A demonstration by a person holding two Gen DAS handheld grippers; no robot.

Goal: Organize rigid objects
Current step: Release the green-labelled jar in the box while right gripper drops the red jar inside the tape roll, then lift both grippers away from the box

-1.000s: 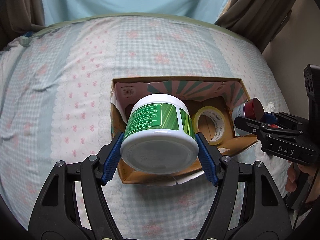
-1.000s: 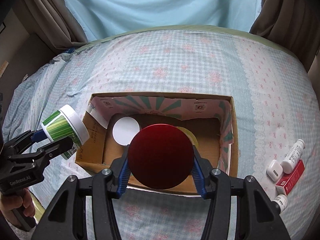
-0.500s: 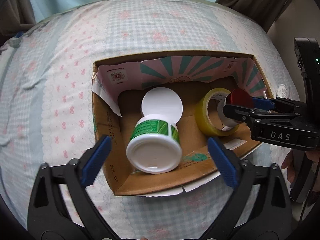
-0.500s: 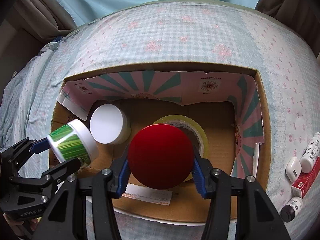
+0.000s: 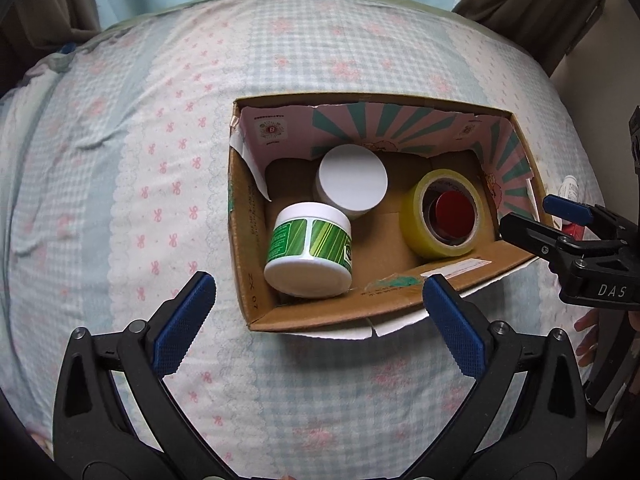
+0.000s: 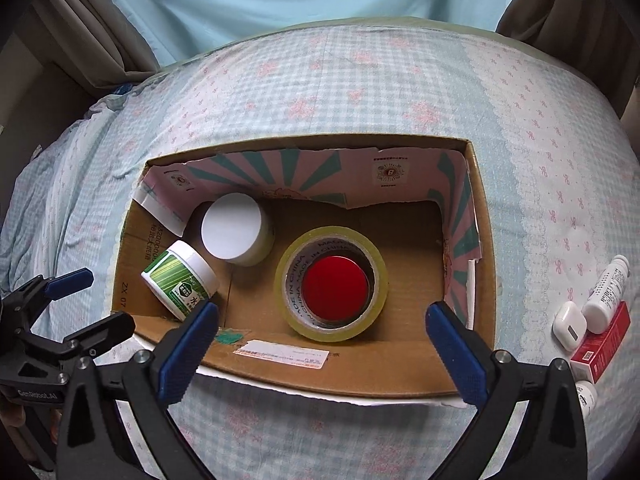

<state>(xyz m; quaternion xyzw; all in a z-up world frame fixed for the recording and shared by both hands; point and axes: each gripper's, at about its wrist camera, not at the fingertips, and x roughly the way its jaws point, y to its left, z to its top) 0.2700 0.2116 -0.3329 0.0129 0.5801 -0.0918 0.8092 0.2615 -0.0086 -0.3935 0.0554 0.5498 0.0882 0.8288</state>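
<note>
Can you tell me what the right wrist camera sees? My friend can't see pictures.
An open cardboard box sits on a flowery bedsheet, holding a green striped jar tipped on its side, a white-lidded jar, and a red-lidded jar inside a tape roll. The right gripper is open and empty.

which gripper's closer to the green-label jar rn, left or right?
Left. The left gripper hangs open just in front of the green-label jar, outside the box's near wall. The right gripper, also open, sits further along that wall, in front of the tape roll.
</note>
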